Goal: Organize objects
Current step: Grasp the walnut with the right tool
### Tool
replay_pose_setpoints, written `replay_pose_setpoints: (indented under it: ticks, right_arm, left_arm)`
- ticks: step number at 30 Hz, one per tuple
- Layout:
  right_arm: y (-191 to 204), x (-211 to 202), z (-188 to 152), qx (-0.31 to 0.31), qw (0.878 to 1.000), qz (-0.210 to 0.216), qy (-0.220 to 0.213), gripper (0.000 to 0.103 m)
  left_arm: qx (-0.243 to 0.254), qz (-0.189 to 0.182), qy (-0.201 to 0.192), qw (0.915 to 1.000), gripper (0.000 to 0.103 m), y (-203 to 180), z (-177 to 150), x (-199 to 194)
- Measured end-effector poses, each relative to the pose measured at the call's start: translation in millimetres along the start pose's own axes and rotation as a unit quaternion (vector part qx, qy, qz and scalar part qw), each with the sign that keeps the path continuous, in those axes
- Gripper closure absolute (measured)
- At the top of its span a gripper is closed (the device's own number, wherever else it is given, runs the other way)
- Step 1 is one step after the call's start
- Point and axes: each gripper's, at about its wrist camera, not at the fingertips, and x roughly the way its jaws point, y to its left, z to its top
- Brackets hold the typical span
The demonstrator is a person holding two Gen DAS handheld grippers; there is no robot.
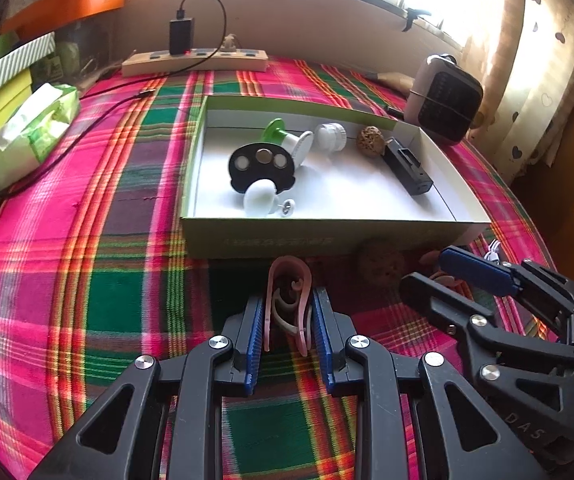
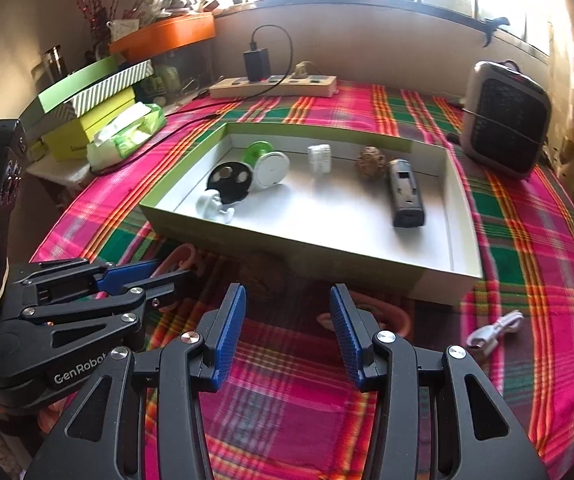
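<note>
My left gripper (image 1: pixel 287 298) is shut on a pink plastic clip (image 1: pixel 289 280), which stands upright between the blue pads, just off the plaid cloth. In the right wrist view the left gripper (image 2: pixel 167 272) shows at the left with the pink clip (image 2: pixel 179 256) at its tips. My right gripper (image 2: pixel 287 296) is open over the cloth with nothing between its fingers. An orange clip (image 2: pixel 391 314) lies just behind its right finger. Beyond both is a shallow green box (image 1: pixel 327 236) with a white inside, holding several small items.
A brown ball (image 1: pixel 379 264) lies in shadow against the box front. A white cable (image 2: pixel 495 332) lies on the cloth at the right. A small heater (image 2: pixel 503 120), a power strip (image 1: pixel 195 62), a tissue pack (image 1: pixel 31 128) and stacked boxes (image 1: pixel 3 80) ring the table.
</note>
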Motion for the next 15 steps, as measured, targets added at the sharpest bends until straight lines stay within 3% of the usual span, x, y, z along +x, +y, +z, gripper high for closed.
replay_pose_setpoints:
  ticks: [15]
  right_arm:
    - [5.5, 24.6, 2.8, 0.019, 1.000, 0.007, 0.021, 0.058]
  left_arm:
    - [-0.009, -0.006, -0.007, 0.9999, 0.081, 13.7, 0.5, -1.1]
